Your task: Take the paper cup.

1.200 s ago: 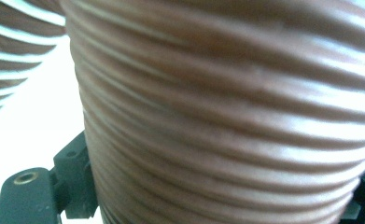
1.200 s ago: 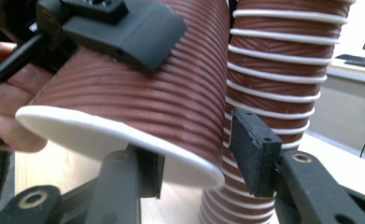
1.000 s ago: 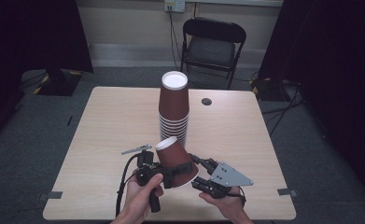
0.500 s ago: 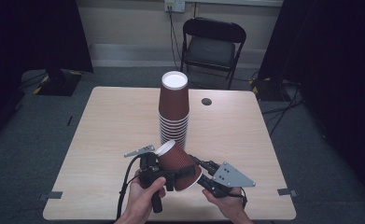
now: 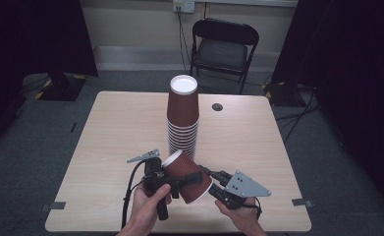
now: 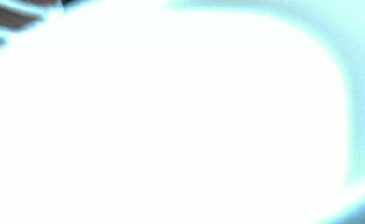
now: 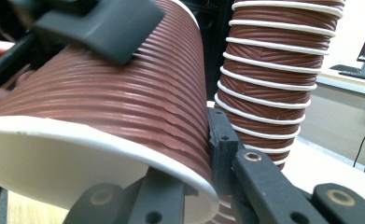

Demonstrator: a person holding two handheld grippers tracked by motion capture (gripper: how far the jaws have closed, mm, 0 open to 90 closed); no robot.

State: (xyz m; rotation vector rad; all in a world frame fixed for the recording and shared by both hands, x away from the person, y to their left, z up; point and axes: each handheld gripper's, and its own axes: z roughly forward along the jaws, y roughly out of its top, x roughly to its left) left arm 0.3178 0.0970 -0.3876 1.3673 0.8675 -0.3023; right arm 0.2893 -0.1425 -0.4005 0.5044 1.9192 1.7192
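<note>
Pinching the cup rim, right claw.

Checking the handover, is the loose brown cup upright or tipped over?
Tipped. The loose cup lies on its side above the table, white rim toward the right gripper, whose jaws pinch that rim wall; the stack stands upright.

Left gripper view is blown out white, its cup unreadable
</note>
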